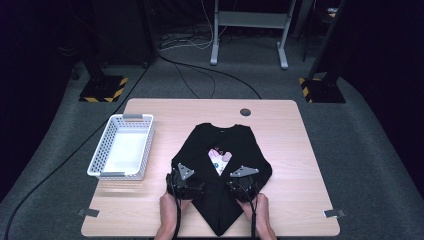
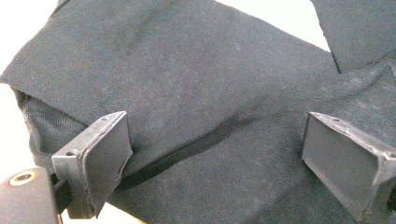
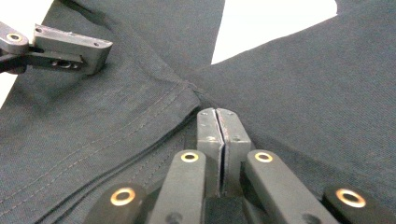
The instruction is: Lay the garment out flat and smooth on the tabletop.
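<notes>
A black T-shirt [image 1: 200, 142] lies on the wooden table [image 1: 285, 145], its sides folded inward so a white and pink print [image 1: 220, 159] shows in the gap. My left gripper [image 1: 186, 181] rests on the shirt's near left part. Its jaws stand wide open over the cloth [image 2: 210, 79], with the left gripper [image 2: 217, 135] holding nothing. My right gripper [image 1: 244, 182] sits on the near right part. In the right gripper view its jaws are pressed together, the right gripper [image 3: 217, 114] tips touching the fabric [image 3: 303, 93] by a stitched hem. The left gripper's jaw [image 3: 70, 49] shows at upper left.
A white plastic basket [image 1: 100, 150] stands on the table's left side. A round cable hole [image 1: 245, 112] sits near the far edge. Tape marks [image 1: 332, 213] lie at the near corners. Bare wood surrounds the shirt on the right.
</notes>
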`<action>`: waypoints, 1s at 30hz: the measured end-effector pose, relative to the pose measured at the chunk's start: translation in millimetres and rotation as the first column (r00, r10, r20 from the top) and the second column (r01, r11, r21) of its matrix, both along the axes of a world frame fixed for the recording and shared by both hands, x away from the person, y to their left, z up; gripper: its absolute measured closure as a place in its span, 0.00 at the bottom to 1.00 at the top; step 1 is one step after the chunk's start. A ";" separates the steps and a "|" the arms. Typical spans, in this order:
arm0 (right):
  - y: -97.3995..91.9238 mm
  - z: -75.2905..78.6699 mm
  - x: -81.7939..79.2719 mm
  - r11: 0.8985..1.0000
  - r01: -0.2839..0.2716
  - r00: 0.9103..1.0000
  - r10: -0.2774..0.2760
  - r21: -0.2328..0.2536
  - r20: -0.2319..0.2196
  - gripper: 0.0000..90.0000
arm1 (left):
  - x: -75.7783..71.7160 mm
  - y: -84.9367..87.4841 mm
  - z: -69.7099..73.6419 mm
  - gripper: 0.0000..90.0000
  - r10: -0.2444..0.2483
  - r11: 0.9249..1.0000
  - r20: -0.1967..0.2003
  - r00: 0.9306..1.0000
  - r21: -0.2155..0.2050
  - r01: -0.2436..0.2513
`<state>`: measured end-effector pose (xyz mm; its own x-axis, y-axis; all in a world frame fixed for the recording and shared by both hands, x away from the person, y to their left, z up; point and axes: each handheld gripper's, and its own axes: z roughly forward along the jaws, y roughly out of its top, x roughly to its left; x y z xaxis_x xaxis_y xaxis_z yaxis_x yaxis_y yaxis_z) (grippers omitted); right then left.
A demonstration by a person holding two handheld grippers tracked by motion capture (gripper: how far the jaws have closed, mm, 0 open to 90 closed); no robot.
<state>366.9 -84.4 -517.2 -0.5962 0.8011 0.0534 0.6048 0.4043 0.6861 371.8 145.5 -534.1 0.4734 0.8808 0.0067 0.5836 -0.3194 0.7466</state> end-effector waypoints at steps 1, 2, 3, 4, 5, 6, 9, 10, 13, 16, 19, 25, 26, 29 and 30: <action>0.1 0.1 -0.3 1.000 -0.002 1.000 0.002 -0.002 0.003 1.00 | 0.0 0.1 0.0 0.10 0.000 1.000 -0.001 1.000 0.000 0.000; 0.0 0.3 -0.9 1.000 -0.002 1.000 0.002 -0.005 0.005 1.00 | 0.1 0.1 0.0 0.09 0.000 1.000 -0.001 1.000 -0.001 0.000; -0.3 0.5 -1.5 1.000 -0.003 1.000 0.003 -0.005 0.007 1.00 | 0.1 0.1 0.0 0.09 0.000 1.000 -0.001 1.000 -0.001 0.000; -0.9 1.2 -2.7 1.000 -0.001 1.000 0.001 -0.004 0.009 1.00 | 0.1 0.1 0.0 0.09 0.000 1.000 -0.001 1.000 -0.001 0.000; -2.0 1.7 -3.7 1.000 -0.002 1.000 0.002 -0.005 0.016 1.00 | 0.0 0.1 0.0 0.09 0.000 1.000 0.000 1.000 0.000 0.000; -3.2 2.4 -5.0 1.000 0.001 1.000 -0.001 -0.002 0.018 1.00 | 0.0 0.0 0.0 0.09 0.000 1.000 0.000 1.000 -0.001 0.000; -8.0 4.3 -8.1 1.000 0.011 1.000 -0.011 0.002 0.021 1.00 | 0.0 0.0 0.0 0.10 -0.001 1.000 0.000 1.000 0.000 0.001; -10.4 5.1 -9.4 1.000 0.015 1.000 -0.015 0.003 0.025 1.00 | 0.0 0.0 0.0 0.10 0.000 1.000 0.000 1.000 0.000 0.000; -16.6 7.7 -12.3 1.000 0.024 0.999 -0.024 0.002 0.029 1.00 | 0.0 0.1 0.0 0.10 0.000 1.000 0.000 1.000 0.000 0.000; -19.5 10.0 -13.7 1.000 0.027 0.999 -0.027 0.003 0.033 1.00 | 0.0 0.1 0.0 0.10 -0.001 1.000 0.000 1.000 -0.001 0.001; -23.1 13.2 -15.9 0.999 0.034 0.999 -0.034 0.003 0.038 1.00 | -0.1 0.0 0.0 0.10 0.000 1.000 0.000 1.000 -0.001 0.000; -30.2 16.1 -20.4 0.999 0.045 0.998 -0.045 0.001 0.047 1.00 | 0.0 0.0 0.0 0.10 -0.001 1.000 0.000 1.000 -0.001 0.001; -31.3 16.5 -21.4 0.999 0.049 0.998 -0.049 0.001 0.045 1.00 | 0.0 0.0 0.0 0.10 -0.001 1.000 0.000 1.000 -0.001 0.001; -35.4 17.3 -24.7 0.998 0.055 0.997 -0.055 0.003 0.048 1.00 | -0.1 0.0 0.0 0.10 -0.001 1.000 0.001 1.000 -0.001 0.001; -36.6 17.3 -25.6 0.998 0.057 0.997 -0.057 0.003 0.049 1.00 | -0.1 0.0 0.0 0.10 0.000 1.000 0.000 1.000 -0.001 0.000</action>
